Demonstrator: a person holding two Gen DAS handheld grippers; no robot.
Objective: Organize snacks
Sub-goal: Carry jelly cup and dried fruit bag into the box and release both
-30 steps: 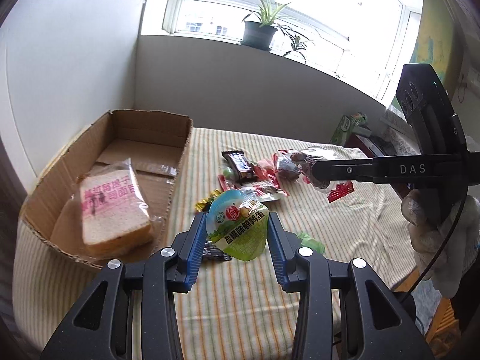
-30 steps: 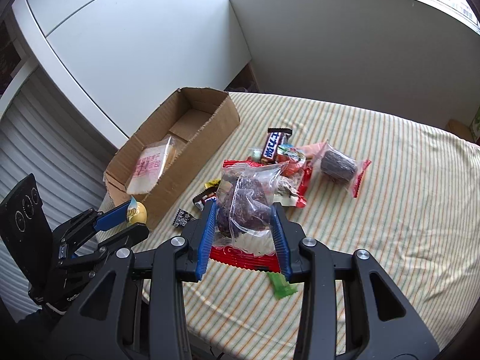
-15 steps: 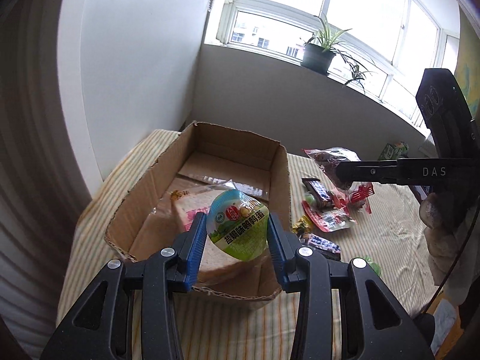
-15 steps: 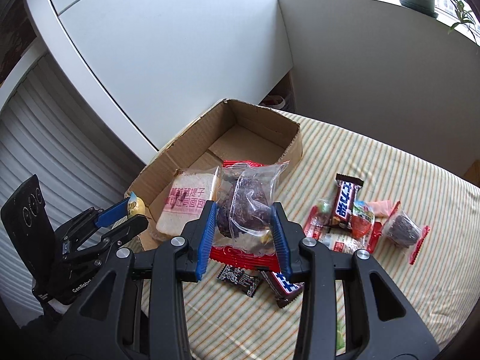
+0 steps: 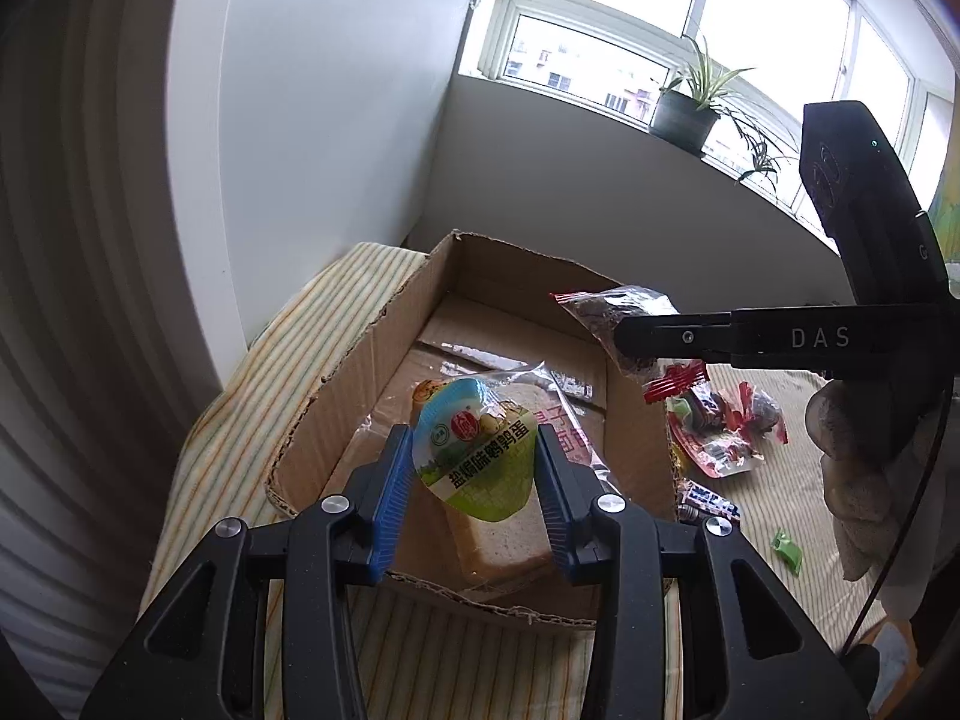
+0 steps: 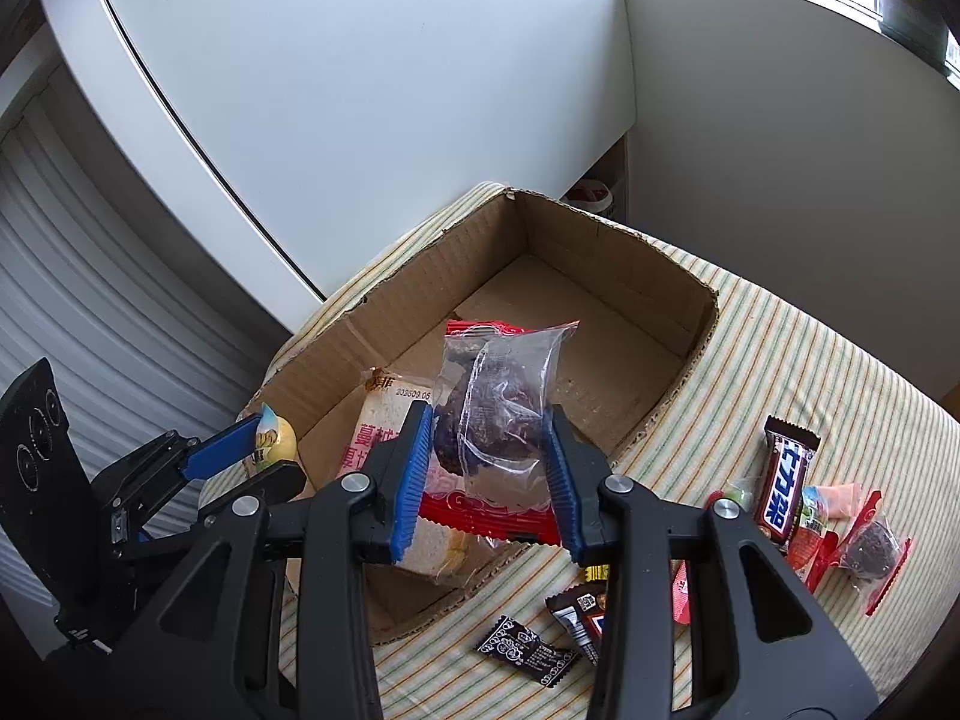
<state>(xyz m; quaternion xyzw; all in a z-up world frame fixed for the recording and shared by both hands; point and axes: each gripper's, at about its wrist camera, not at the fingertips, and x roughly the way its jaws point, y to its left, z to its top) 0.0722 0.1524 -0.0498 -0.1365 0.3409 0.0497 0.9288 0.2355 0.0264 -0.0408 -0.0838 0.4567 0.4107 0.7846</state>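
both snacks held — over box (image 6: 624, 276)

White walls (image 5: 336, 120); bright multi-pane window (image 5: 600, 48) (potted green plant (image 5: 690, 102) on sill); striped cloth-covered tabletop (image 6: 810, 360).

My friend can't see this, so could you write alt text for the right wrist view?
The right gripper holds a clear bag of dark snacks over a cardboard box with wrapped bread inside. More snacks lie on the striped cloth.
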